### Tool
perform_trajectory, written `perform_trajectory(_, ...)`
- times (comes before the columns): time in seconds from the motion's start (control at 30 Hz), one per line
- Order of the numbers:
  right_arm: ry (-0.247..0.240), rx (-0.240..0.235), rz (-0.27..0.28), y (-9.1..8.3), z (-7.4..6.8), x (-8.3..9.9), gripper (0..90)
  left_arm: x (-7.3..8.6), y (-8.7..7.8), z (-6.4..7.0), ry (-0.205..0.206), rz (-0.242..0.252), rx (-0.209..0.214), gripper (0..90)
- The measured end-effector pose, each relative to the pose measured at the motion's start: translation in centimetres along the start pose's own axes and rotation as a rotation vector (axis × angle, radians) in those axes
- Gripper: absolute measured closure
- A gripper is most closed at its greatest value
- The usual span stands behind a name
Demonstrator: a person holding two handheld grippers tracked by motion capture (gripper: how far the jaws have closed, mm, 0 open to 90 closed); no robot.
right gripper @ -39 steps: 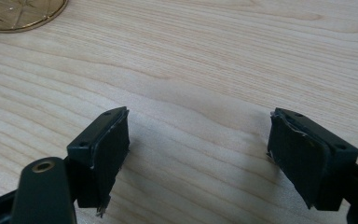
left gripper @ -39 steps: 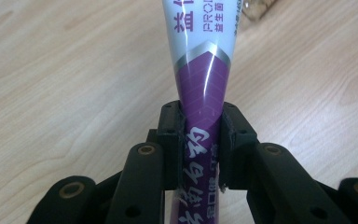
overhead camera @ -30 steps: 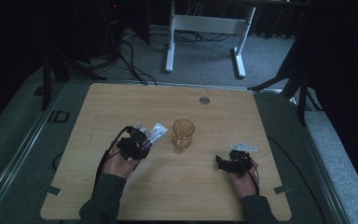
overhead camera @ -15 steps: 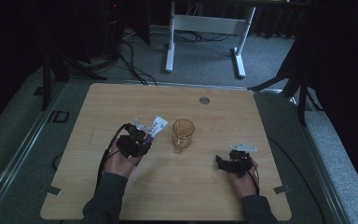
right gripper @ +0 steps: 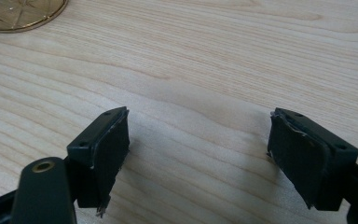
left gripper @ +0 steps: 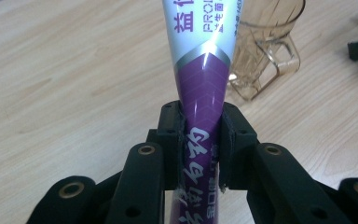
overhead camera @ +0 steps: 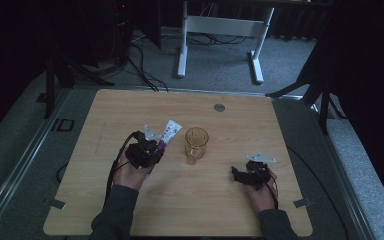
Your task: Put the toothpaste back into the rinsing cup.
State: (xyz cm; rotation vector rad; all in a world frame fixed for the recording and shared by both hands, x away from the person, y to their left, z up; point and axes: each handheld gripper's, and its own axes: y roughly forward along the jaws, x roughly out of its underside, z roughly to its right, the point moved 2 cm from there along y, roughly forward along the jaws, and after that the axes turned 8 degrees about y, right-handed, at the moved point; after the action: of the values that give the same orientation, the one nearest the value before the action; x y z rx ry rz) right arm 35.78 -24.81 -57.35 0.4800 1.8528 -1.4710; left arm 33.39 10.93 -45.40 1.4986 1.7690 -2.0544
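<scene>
A white and purple tube [left gripper: 204,65] is clamped between the jaws of my left gripper [left gripper: 200,144], which is shut on its purple end. In the high view the tube [overhead camera: 167,133] sticks up and to the right from the left gripper [overhead camera: 155,145], its white end pointing toward an amber transparent cup [overhead camera: 196,144] at the table's middle. That cup [left gripper: 265,51] stands just behind the tube, to its right. My right gripper [overhead camera: 236,174] rests low over the wood at the right, open with nothing between its pads [right gripper: 196,154].
The wooden table [overhead camera: 105,115] has a small round grey grommet [overhead camera: 219,107] near its far edge. A gold-rimmed base of the cup [right gripper: 18,14] shows at the top left of the right gripper view. White frame legs stand on the carpet beyond the table.
The left gripper has lifted the tube slightly and swung it closer to the cup. The right gripper has stayed in place.
</scene>
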Motion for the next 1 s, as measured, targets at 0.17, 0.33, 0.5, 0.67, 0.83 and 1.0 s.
perform_trajectory(0.17, 0.004, 0.000, 0.001, 0.00, -0.03, 0.00, 20.5, -0.09, -0.13, -0.08, 0.000, 0.010, -0.001, 73.2)
perform_trajectory(0.33, 0.002, 0.000, 0.001, 0.01, -0.02, 0.00, 20.5, -0.17, -0.03, -0.07, 0.003, 0.023, 0.001, 73.2)
perform_trajectory(0.5, 0.000, 0.000, 0.001, 0.01, 0.00, 0.00, 20.5, -0.35, -0.25, -0.04, 0.003, 0.047, -0.003, 73.1)
perform_trajectory(0.67, 0.000, 0.000, 0.001, 0.00, 0.00, 0.00, 20.5, -0.51, -0.47, -0.10, -0.004, 0.068, -0.004, 73.2)
perform_trajectory(0.83, 0.001, 0.000, 0.000, 0.00, -0.01, 0.00, 20.5, -0.71, -0.61, -0.21, -0.011, 0.091, -0.005, 73.1)
perform_trajectory(1.0, 0.001, 0.000, 0.000, 0.00, 0.00, 0.00, 20.5, -0.93, -0.69, -0.20, -0.016, 0.106, -0.003, 73.1)
